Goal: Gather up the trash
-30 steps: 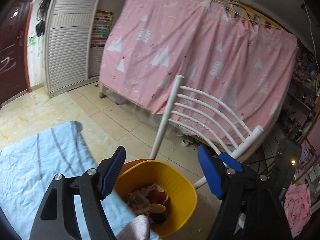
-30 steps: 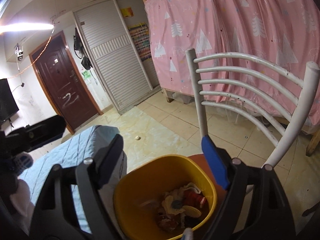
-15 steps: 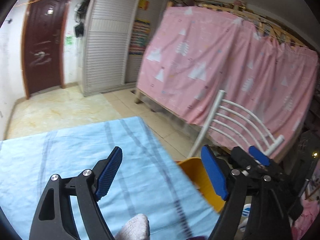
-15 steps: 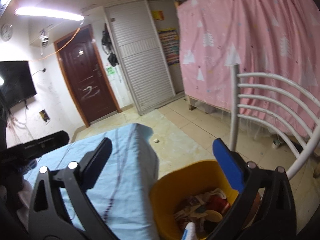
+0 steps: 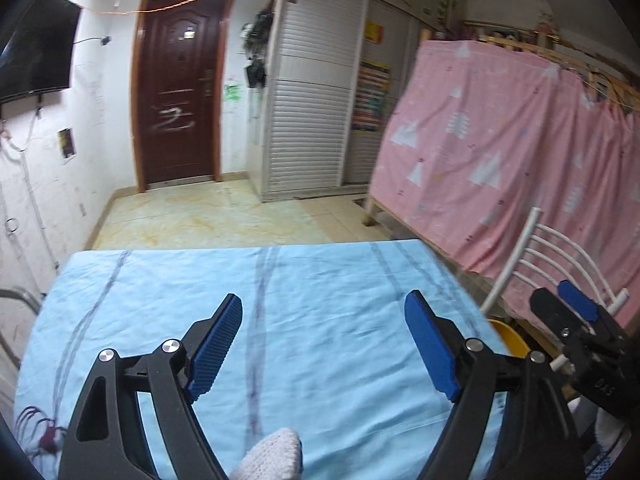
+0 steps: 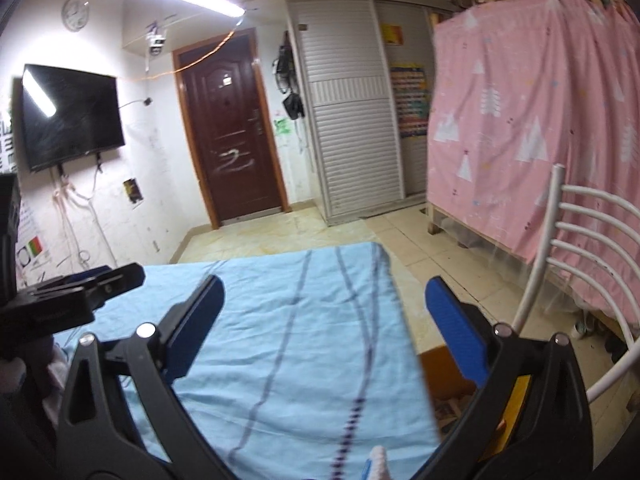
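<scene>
My left gripper (image 5: 324, 344) is open and empty above the light blue striped cloth (image 5: 320, 300) on the table. My right gripper (image 6: 324, 328) is open and empty over the same cloth (image 6: 300, 320), near its right edge. The yellow trash bin (image 5: 510, 340) shows only as a rim past the table's right edge in the left wrist view; in the right wrist view a sliver of the bin (image 6: 516, 400) shows behind my right finger. No trash is visible on the cloth. The right gripper also shows in the left wrist view (image 5: 576, 316), and the left gripper in the right wrist view (image 6: 80, 284).
A white metal chair (image 6: 580, 260) stands right of the table by the bin. A pink curtained bunk bed (image 5: 500, 160) fills the right side. A brown door (image 5: 178, 100), white shuttered wardrobe (image 5: 308, 120) and wall television (image 6: 68, 116) lie beyond tiled floor (image 5: 208, 220).
Both grippers have swung left from above the yellow bin to over the blue cloth. The bin and its trash have slid out to the right edge of both views.
</scene>
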`<act>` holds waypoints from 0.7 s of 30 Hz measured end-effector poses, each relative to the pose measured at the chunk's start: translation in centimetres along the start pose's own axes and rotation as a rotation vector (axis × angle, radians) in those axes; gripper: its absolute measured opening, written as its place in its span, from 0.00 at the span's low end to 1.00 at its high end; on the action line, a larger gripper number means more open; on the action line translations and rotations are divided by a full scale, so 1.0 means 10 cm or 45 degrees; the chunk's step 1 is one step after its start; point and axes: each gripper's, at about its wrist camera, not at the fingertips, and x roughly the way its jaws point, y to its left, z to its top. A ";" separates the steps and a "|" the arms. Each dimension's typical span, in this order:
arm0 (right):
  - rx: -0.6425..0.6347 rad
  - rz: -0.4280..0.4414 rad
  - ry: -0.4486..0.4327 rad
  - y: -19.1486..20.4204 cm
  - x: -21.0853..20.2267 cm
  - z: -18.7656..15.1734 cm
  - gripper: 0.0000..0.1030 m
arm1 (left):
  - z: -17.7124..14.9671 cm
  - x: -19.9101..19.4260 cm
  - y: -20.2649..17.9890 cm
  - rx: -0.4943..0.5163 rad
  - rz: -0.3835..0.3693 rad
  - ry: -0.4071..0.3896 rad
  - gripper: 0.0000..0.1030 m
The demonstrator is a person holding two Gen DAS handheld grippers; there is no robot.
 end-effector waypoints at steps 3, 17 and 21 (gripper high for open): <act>-0.038 0.022 0.008 0.18 0.02 0.00 0.94 | -0.02 -0.07 0.23 -0.025 0.049 -0.012 0.72; -0.119 0.088 0.035 0.64 0.08 0.03 0.94 | -0.07 -0.22 0.81 -0.107 0.147 -0.030 0.72; -0.127 0.096 0.037 0.66 0.09 0.04 0.94 | -0.09 -0.25 0.86 -0.107 0.158 -0.032 0.72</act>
